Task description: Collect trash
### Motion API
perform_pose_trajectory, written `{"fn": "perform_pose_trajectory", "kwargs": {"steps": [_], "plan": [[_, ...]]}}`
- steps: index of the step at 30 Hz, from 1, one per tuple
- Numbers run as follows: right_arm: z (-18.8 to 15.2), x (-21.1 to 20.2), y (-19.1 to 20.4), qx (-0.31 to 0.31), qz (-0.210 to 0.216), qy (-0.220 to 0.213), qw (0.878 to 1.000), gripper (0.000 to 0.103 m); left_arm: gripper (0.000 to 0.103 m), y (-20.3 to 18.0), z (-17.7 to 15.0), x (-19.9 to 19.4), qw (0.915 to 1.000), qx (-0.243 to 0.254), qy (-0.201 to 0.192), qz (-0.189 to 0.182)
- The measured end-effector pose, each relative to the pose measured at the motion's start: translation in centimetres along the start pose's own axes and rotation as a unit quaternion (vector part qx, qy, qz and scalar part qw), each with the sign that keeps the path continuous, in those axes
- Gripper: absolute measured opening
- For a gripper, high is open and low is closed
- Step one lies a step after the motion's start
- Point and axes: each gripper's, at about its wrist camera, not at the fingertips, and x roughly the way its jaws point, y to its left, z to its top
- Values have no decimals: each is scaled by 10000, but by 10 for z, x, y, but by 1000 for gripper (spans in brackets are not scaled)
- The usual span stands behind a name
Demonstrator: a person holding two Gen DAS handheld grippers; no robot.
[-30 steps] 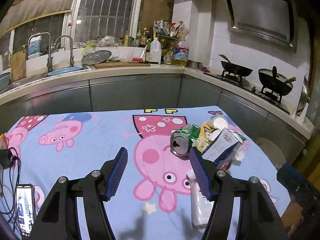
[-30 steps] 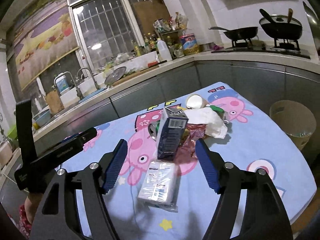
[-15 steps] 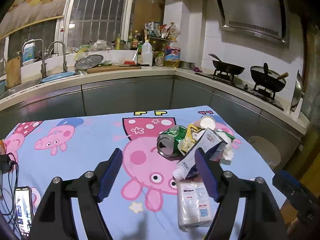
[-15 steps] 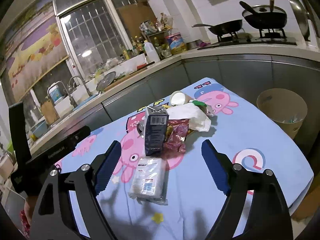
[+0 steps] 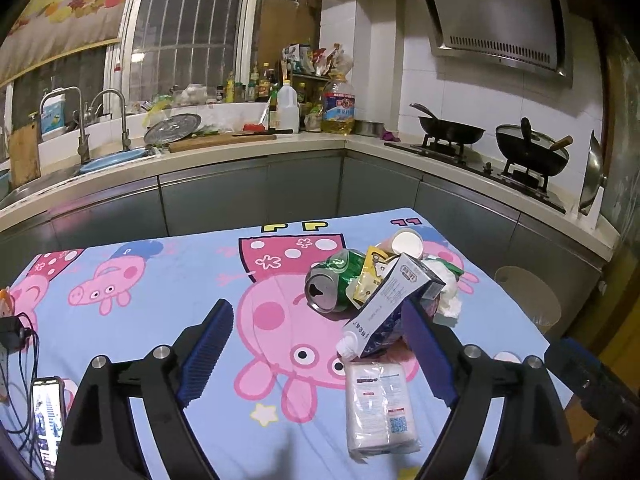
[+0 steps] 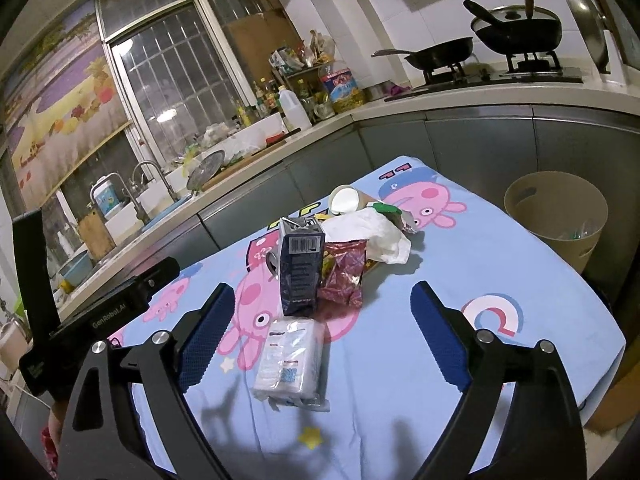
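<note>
A trash pile lies on the table's blue Peppa Pig cloth [image 5: 168, 280]: a green can [image 5: 334, 280], a dark blue carton [image 5: 390, 304] [image 6: 300, 268], a white tissue pack [image 5: 380, 408] [image 6: 290, 356], a paper cup [image 6: 344, 200], crumpled white paper [image 6: 372, 232] and a red wrapper [image 6: 344, 272]. My left gripper [image 5: 316, 356] is open and empty, above the table just short of the pile. My right gripper [image 6: 320, 336] is open and empty, with the tissue pack between its fingers' line of sight.
A tan waste bin [image 6: 556, 216] stands on the floor past the table's right edge. A phone [image 5: 46, 420] and cables lie at the table's left. Counters with a sink, bottles and pans on a stove [image 5: 480, 136] run behind.
Both grippers have drawn back and up from the pile. The tissue pack now shows whole in the left wrist view, and the bin shows more fully on the right.
</note>
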Motion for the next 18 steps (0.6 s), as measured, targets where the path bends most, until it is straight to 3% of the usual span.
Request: {"fn": "perform_pose_trajectory", "kwargs": {"steps": [18], "plan": [[-4, 5, -2, 37, -15, 86, 10000, 88, 90, 3, -4, -1, 10000, 17, -22, 90]]}}
